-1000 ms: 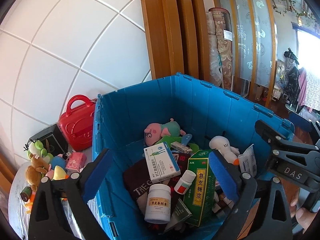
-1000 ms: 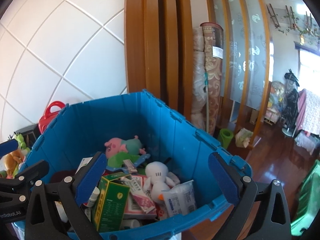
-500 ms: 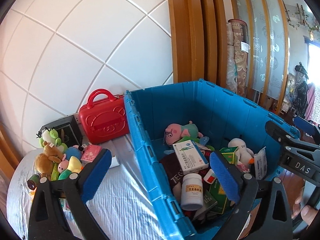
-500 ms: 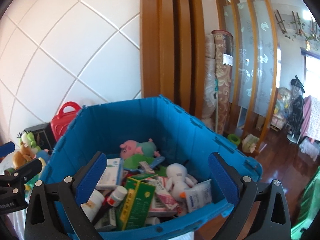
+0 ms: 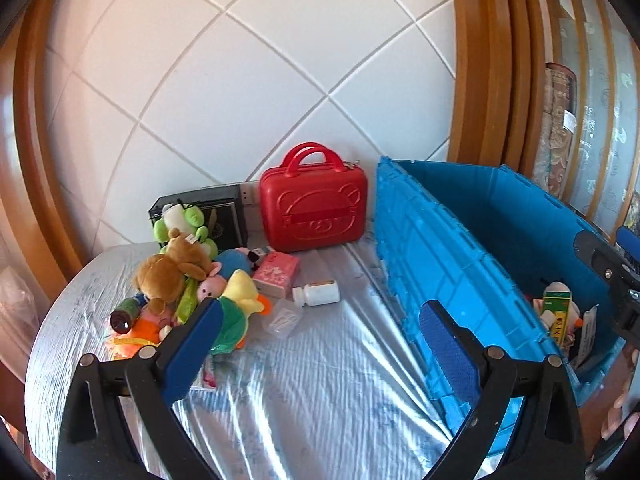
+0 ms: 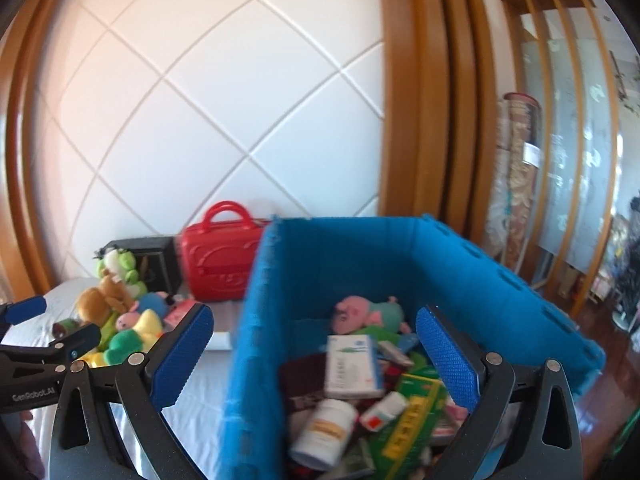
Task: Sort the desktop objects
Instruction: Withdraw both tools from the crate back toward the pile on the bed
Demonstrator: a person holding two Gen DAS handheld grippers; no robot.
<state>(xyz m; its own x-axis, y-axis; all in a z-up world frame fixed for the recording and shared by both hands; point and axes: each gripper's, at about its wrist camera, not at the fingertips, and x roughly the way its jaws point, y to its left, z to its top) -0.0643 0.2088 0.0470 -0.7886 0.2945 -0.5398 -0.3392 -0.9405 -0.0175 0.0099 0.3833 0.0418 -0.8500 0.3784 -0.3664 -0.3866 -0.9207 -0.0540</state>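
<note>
A blue crate [image 5: 448, 248] [image 6: 360, 256] stands on the right of the table, filled with medicine boxes, white bottles [image 6: 326, 430] and a pink pig plush [image 6: 362, 310]. Left of it lies a heap of plush toys [image 5: 188, 276] [image 6: 116, 312], a white pill bottle [image 5: 316, 294], a pink box [image 5: 278, 272] and a clear plastic cup [image 5: 282, 318]. My left gripper [image 5: 320, 344] hangs open over the table, empty, between the heap and the crate. My right gripper [image 6: 316, 360] is open and empty above the crate's near left wall.
A red carry case [image 5: 314, 200] and a black box [image 5: 216, 216] stand against the white tiled wall. The round table [image 5: 300, 400] carries a shiny plastic cover. A wooden frame and rolled rugs [image 5: 556, 128] rise at right. Fingers of a hand [image 5: 618, 420] show at bottom right.
Both grippers have swung left. The left one left the crate and now faces the table and toy heap. The right one now sees the crate's left wall and the toys.
</note>
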